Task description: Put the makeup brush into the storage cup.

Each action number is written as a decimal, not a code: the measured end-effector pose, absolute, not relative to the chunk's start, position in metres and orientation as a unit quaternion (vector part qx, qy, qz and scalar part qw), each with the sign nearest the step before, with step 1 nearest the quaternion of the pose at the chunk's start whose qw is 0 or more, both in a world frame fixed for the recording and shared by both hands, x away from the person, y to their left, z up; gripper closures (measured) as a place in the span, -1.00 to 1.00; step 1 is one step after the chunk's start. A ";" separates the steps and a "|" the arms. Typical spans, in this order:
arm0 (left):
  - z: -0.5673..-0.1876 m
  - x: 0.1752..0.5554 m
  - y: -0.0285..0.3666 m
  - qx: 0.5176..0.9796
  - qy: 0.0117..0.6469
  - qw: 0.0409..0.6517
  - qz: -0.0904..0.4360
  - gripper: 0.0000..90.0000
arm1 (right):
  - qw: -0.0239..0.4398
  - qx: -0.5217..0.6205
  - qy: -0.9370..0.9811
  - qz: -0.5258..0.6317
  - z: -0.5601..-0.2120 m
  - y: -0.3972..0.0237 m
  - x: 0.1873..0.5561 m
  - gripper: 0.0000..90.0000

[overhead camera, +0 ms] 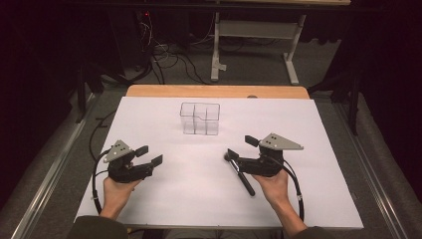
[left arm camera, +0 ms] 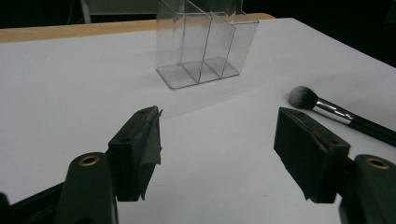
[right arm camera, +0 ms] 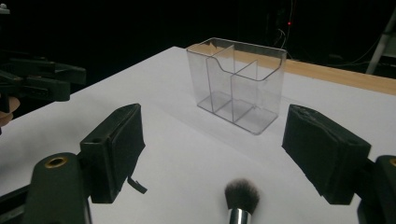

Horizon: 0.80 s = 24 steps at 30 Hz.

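We held both tongs low over the white tabletop [overhead camera: 298, 199], one in each hand. The left tongs [overhead camera: 149, 155] stood apart and empty, well to the left of the work. The right tongs [overhead camera: 241, 147] also stood apart, holding nothing, with the brush [overhead camera: 240, 172] lying flat on the tabletop right under them. In the right gripper view the brush head [right arm camera: 242, 193] lay between the two jaws, near the bottom edge, bristles pointing toward the holder [overhead camera: 200, 118]. That clear, divided holder stood upright farther back, near the middle of the tabletop, apart from the brush and empty as far as we could tell.

We judged the step in hand to be picking up the brush with the right tongs. To do it well, we thought it best to lower the jaws until they straddled the metal ferrule or the handle just behind it, not the soft bristles, and to square them across the handle so it would not roll or twist out on closing. A grip nearer the middle of the handle would ease tipping it upright later. The left tongs could have steadied the holder if needed.
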<state>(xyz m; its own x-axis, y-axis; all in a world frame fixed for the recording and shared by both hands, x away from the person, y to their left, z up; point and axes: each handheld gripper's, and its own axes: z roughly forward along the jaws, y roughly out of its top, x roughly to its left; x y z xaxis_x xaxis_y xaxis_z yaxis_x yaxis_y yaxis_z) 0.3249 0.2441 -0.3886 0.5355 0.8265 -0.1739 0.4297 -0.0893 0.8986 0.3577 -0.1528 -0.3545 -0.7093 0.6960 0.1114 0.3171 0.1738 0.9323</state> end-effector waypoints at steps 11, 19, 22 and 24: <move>-0.389 0.325 0.244 0.711 0.442 0.511 0.193 -0.30 | 0.165 0.335 0.745 0.553 -0.353 -0.142 0.360 -0.50; -0.389 0.325 0.245 0.711 0.443 0.511 0.193 -0.30 | 0.167 0.338 0.742 0.555 -0.353 -0.141 0.361 -0.51; -0.389 0.325 0.244 0.711 0.443 0.511 0.192 -0.30 | 0.168 0.337 0.744 0.551 -0.353 -0.141 0.361 -0.51; -0.389 0.326 0.245 0.711 0.444 0.510 0.191 -0.30 | 0.169 0.335 0.747 0.548 -0.353 -0.140 0.361 -0.50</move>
<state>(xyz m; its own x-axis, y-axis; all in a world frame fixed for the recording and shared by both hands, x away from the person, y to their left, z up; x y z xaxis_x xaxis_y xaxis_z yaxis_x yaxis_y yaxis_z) 0.3259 0.2448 -0.3891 0.5333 0.8261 -0.1820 0.4370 -0.0848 0.8954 0.3607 -0.1404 -0.3530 -0.7181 0.6863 0.1154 0.3164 0.1744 0.9325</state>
